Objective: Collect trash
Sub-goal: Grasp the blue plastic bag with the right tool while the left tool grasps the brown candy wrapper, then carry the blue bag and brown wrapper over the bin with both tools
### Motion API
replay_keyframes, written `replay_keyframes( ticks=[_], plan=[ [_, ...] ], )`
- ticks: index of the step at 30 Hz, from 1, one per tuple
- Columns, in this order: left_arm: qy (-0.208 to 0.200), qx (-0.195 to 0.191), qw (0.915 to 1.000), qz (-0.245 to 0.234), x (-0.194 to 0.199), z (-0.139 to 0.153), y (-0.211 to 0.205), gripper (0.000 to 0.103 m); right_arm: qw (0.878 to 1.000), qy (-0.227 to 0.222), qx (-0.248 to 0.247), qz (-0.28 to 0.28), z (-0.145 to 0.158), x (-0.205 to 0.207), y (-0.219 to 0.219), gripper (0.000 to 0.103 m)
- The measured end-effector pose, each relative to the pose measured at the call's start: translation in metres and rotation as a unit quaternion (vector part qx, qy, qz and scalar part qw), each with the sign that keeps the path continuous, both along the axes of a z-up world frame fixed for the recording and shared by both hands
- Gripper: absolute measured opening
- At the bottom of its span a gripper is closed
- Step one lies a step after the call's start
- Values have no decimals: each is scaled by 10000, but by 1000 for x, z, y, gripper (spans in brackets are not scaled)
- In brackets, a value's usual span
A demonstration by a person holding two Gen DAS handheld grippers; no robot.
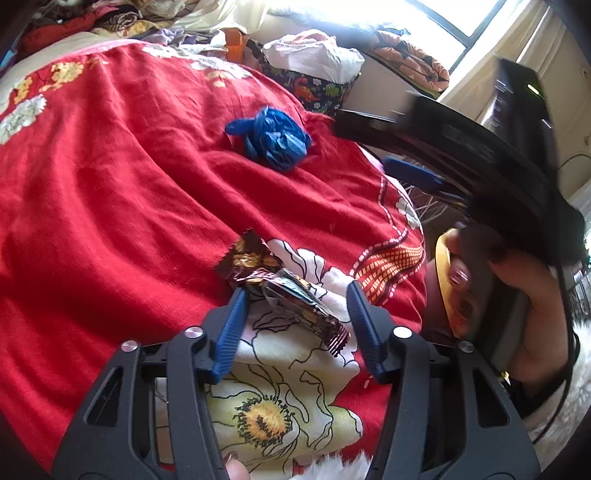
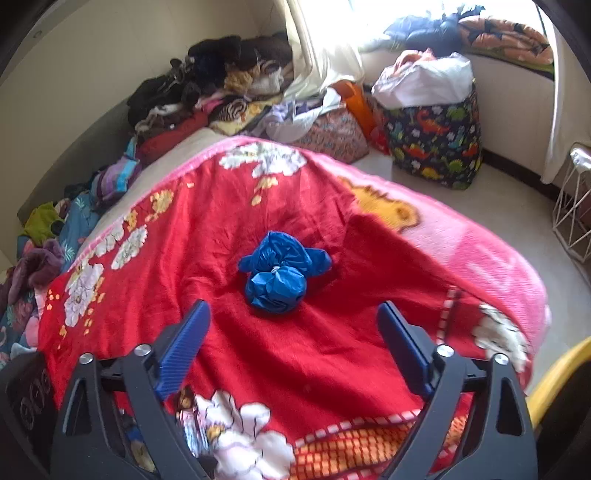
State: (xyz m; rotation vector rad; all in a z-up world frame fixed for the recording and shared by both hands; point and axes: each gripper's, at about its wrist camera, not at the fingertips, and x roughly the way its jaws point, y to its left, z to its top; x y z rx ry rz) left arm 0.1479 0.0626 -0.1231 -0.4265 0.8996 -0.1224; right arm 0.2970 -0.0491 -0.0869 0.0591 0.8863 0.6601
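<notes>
Left gripper (image 1: 295, 295): jaws spread wide, blue ribbed pads either side of a wrapper (image 1: 280, 291). The left pad touches or nearly touches the wrapper's crumpled middle; the right pad stands clear of it. Nothing is clamped.

Wrapper: dark brown foil with a nut picture, crinkled, lying flat on a white flower print of the blanket (image 1: 122, 173). Its far end points up-left, its near serrated end lies between the pads.

Right gripper (image 2: 293, 317): jaws spread wide, holding nothing, hovering above the blanket. Seen blurred at the right edge of the left view, gripped by the right hand (image 1: 517, 295).

Bag (image 2: 280, 273): blue plastic, knotted into a ball, resting on plain red blanket just beyond the right gripper's tips, centred between them. In the left view it lies well past the wrapper, farther up the bed.

Blanket: red with white and yellow flowers, a patterned orange band near the edge, laid over a pink cover (image 2: 480, 243) on the bed.

Clothes pile (image 2: 221, 85): dark and mixed garments heaped at the bed's far end, against the wall.

Dinosaur bin (image 2: 436, 144): dark fabric with coloured dinosaurs, standing on the floor beyond the bed, stuffed with white material.

Wire rack (image 2: 572, 206): white, at the right edge on the floor.

Window (image 1: 443, 18): bright, behind the bin.
</notes>
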Motion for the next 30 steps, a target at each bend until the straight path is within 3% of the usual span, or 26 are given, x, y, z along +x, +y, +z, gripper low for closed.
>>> replay_keyframes(
  ticks=[5, 11, 12, 15, 18, 30],
  plan=[
    [82, -108, 9999, 6, 0, -12, 0, 27, 9996, 263, -53, 11, -19, 20, 21, 76],
    [76, -180, 9998, -24, -3, -14, 0, 22, 9978, 657, 9, -89, -43, 39, 35, 62],
    [71, -190, 9998, -27, -3, -14, 0, 21, 9976, 690, 31, -97, -44, 40, 36, 56],
    [70, -233, 9997, -28, -4, -15, 2, 20, 9958, 874, 287, -5, -52, 42, 34, 23],
    [76, -255, 9996, -26, -4, -15, 4, 18, 9959, 784, 455, 4, -47, 36, 26, 14],
    [-39, -246, 9997, -61, -9, -1, 1, 15, 9972, -135, 731, -56, 16, -31, -41, 12]
  ],
)
